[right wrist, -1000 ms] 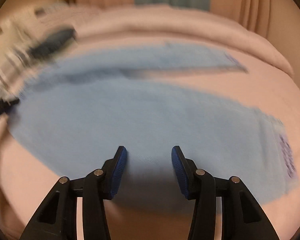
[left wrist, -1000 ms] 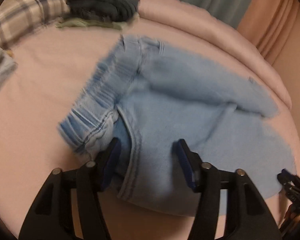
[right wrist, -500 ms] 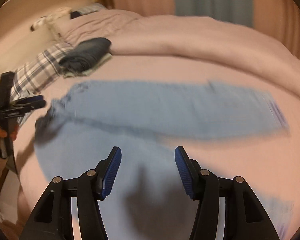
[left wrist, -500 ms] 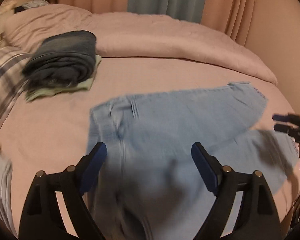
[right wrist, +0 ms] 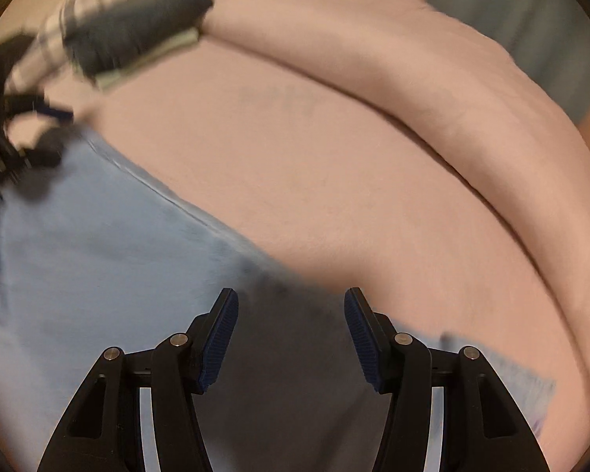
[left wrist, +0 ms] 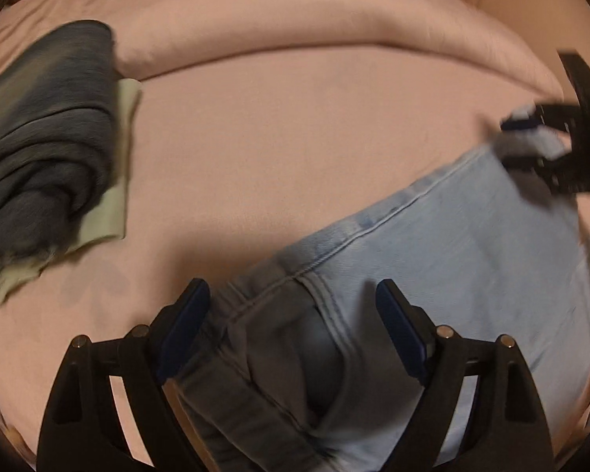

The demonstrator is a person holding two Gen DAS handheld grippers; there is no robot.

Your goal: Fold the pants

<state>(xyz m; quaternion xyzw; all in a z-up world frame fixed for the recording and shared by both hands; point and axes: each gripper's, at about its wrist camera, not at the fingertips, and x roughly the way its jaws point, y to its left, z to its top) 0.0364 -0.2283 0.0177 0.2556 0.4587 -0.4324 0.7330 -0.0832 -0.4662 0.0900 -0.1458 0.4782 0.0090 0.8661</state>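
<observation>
Both jaws gape over light blue pants [left wrist: 452,244]; no writing readable

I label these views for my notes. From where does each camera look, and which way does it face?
Left wrist: on the left gripper, facing down at the jeans waistband; open fingers show.
Right wrist: on the right gripper, facing down at the jeans' leg; open fingers show.
Shared: jeans, pink bed, dark folded clothes, each other's gripper.

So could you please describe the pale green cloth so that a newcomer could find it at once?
Start at the pink bed and look to its left side, where a folded dark grey garment lies. The pale green cloth lies flat beneath it, the only green thing there.
</observation>
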